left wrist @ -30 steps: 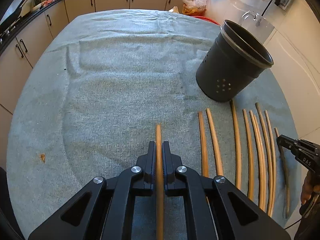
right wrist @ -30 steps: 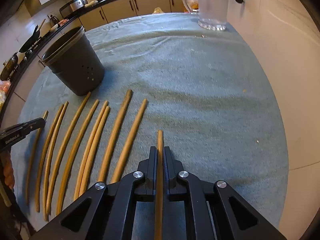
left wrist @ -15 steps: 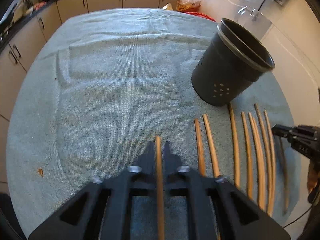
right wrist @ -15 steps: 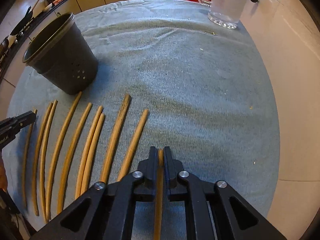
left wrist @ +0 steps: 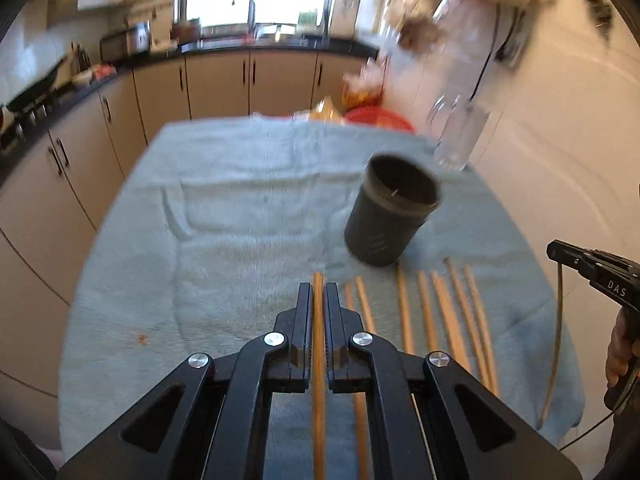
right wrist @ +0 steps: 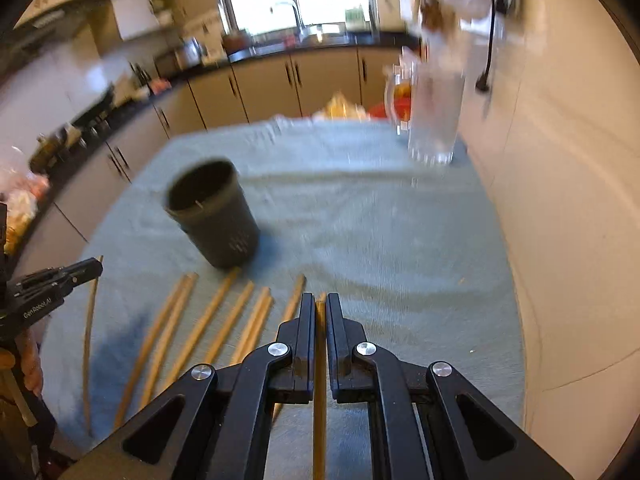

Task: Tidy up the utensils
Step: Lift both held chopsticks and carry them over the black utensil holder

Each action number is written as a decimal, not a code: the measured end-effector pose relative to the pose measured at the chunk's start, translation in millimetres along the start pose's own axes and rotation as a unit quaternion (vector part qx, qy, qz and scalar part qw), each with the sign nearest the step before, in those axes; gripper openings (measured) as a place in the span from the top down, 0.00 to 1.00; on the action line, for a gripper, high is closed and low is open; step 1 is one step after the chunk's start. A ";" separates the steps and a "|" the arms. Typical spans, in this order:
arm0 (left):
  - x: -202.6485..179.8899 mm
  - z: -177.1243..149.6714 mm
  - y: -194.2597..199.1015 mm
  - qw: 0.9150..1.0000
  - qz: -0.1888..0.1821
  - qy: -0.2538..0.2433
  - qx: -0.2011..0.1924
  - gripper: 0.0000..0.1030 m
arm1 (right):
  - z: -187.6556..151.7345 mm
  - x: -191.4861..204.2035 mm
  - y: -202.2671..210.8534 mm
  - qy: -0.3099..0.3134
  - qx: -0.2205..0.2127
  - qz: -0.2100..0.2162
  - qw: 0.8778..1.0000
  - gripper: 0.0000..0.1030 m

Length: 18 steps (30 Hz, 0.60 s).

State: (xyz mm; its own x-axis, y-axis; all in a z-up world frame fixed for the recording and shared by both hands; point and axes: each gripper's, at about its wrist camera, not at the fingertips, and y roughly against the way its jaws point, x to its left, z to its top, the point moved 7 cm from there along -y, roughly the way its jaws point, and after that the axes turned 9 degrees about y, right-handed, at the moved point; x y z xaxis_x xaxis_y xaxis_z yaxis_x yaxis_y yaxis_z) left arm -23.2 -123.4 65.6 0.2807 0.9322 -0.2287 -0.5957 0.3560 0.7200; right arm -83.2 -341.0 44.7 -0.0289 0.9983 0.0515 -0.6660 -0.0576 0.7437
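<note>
Two clamped grips: left gripper pinched on a wooden chopstick running back along its fingers; right gripper pinched likewise on another chopstick; dark perforated utensil holder upright ahead, up and right of the left grip, up and left of the right, mouth open upward; neither clearly nearer; loose chopsticks lying between, pointing roughly holderward; grey-green towel over the table; glass pitcher at the far edge; kitchen cabinets beyond.
</note>
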 end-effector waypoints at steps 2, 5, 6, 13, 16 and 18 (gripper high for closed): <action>-6.4 -0.8 26.8 1.000 -0.004 -0.007 -0.029 0.96 | 1.7 1.7 19.2 0.003 -0.026 0.001 1.000 0.95; -13.9 -7.8 57.4 0.998 -0.013 -0.013 -0.060 0.96 | -2.4 11.1 49.4 0.010 -0.060 0.000 0.998 0.95; -19.4 -13.3 70.4 0.997 -0.017 -0.017 -0.073 0.96 | -6.1 14.2 56.6 0.011 -0.070 0.001 0.997 0.95; -41.4 -34.9 121.7 0.991 -0.020 -0.040 -0.128 0.96 | -17.7 24.0 104.7 0.016 -0.125 0.002 0.992 0.95; -50.0 -39.0 137.5 0.987 -0.021 -0.048 -0.150 0.96 | -19.5 26.3 119.5 0.016 -0.136 0.009 0.990 0.95; -54.0 -39.1 144.0 0.985 -0.024 -0.051 -0.162 0.96 | -18.5 27.7 123.4 0.019 -0.142 0.011 0.990 0.95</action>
State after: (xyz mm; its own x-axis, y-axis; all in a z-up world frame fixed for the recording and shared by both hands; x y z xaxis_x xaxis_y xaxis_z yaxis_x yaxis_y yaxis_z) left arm -153.6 -119.8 156.0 0.3783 0.9083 -0.1783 -0.7843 0.4168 0.4595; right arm -180.0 -320.3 125.6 -0.0694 0.9969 0.0368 -0.8475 -0.0784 0.5250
